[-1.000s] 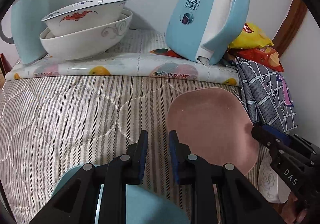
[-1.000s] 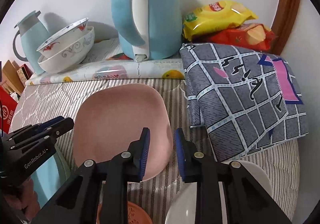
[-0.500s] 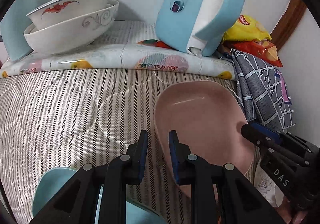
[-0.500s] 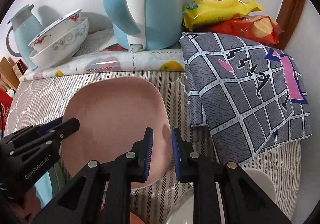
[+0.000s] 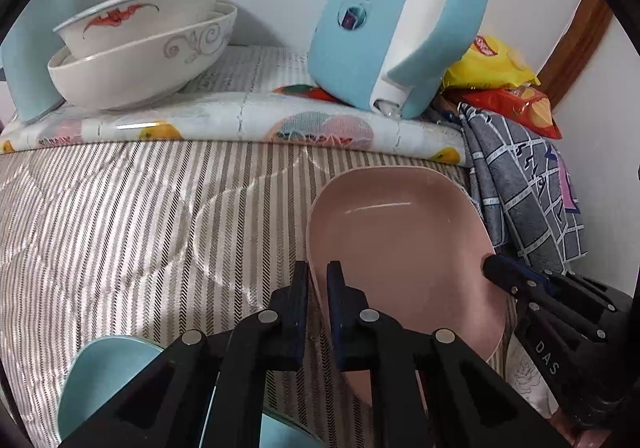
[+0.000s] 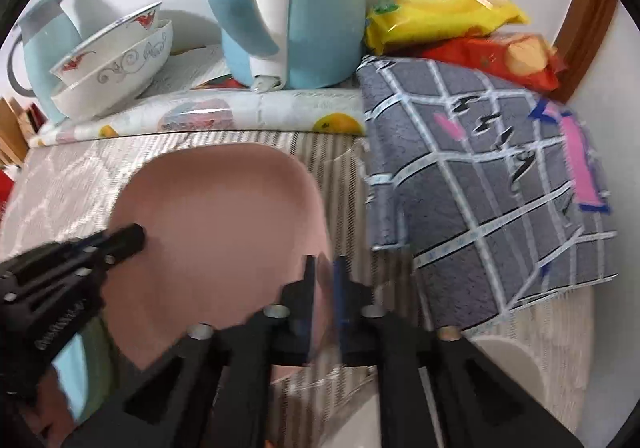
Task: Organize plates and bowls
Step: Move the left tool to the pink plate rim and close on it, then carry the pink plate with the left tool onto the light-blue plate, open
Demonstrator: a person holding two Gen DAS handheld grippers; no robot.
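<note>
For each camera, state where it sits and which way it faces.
Left wrist: sits on the left gripper, looking forward and down along its jaws, shut on the left rim of the pink plate; the right gripper enters at right.
Right wrist: sits on the right gripper, looking forward and down; its jaws are shut on the plate's right rim, and the left gripper enters at left.
Shared: the plate, stacked bowls, blue kettle, grey checked cloth and snack packets.
</note>
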